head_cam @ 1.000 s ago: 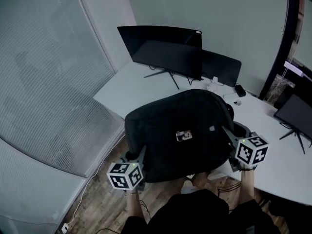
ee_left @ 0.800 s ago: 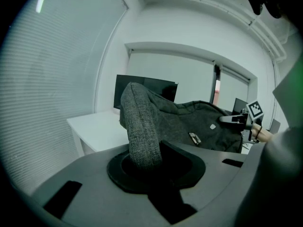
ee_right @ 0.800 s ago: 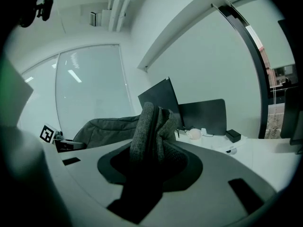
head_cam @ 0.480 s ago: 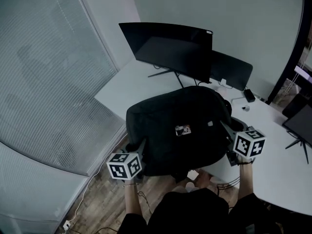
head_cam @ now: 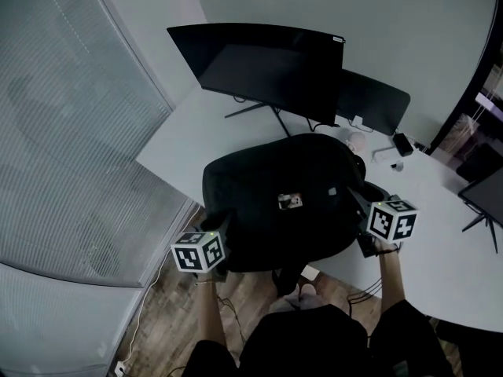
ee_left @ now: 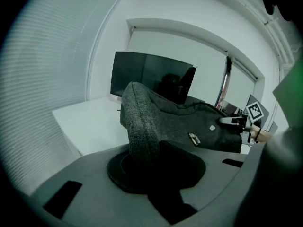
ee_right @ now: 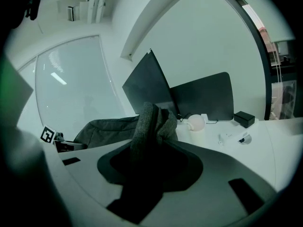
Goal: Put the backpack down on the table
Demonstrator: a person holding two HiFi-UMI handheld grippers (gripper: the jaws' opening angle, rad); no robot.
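A black backpack (head_cam: 283,203) hangs between my two grippers, over the near edge of the white table (head_cam: 189,132). Its front faces up, with a small tag in the middle. My left gripper (head_cam: 222,226) is shut on the pack's left edge, and grey fabric (ee_left: 142,126) runs into the left gripper's (ee_left: 147,160) jaws. My right gripper (head_cam: 355,200) is shut on the pack's right edge, and a fold of fabric (ee_right: 150,119) stands in the right gripper's (ee_right: 147,160) jaws. Whether the pack's underside touches the table I cannot tell.
A large dark monitor (head_cam: 259,65) and a smaller one (head_cam: 373,100) stand at the back of the table. A mug (ee_right: 196,123), a black box (ee_right: 244,118) and small items lie behind the pack on the right. Another monitor (head_cam: 483,191) stands far right. Wooden floor (head_cam: 169,312) shows below.
Both grippers have carried the backpack forward over the table towards the monitors and a little lower. Their hold on it is unchanged.
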